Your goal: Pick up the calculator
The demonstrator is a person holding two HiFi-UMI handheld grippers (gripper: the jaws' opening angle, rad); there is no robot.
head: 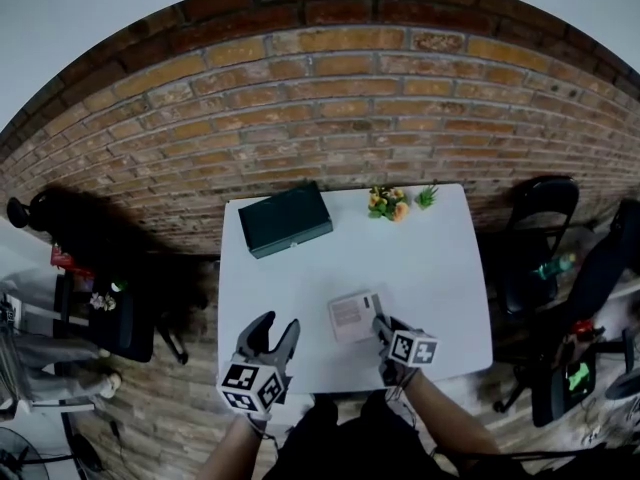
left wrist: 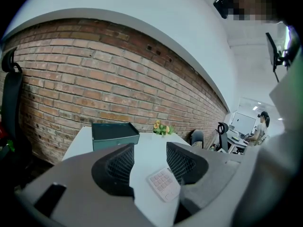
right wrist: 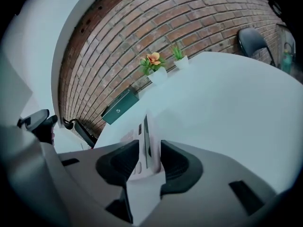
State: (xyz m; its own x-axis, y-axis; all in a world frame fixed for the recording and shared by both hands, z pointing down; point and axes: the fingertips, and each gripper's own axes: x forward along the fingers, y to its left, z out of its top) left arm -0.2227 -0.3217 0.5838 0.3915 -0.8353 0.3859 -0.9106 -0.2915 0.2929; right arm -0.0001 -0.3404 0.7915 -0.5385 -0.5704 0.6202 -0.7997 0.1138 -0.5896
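The right gripper's (right wrist: 150,148) fingers (right wrist: 173,162) stand a little apart. The near edge of the calculator (right wrist: 144,132) lies in the gap between them, seen almost edge-on. Both pads are close beside it, but no firm squeeze shows. From the head view, this gripper reaches the calculator at its right-hand lower corner, and the calculator lies on the near middle of the white desk (head: 430,258). Its marker cube (head: 413,348) sits just behind the fingers, with the person's forearm running back toward the bottom of the view.

The left gripper's (left wrist: 150,148) fingers (left wrist: 118,167) are spread wide and hold nothing. Only bare desk shows between them. In the left gripper view the calculator lies just past the right-hand finger, keys up, apart from both pads. In the head view this gripper hangs over the near left edge of the desk, well left of the calculator.

Farther back on the desk, a dark green box (head: 287,218) rests at the far left corner. A small pot of flowers (head: 386,202) stands along the far edge by the brick wall (head: 320,98). A black chair (head: 545,218) stands off the desk's right side.
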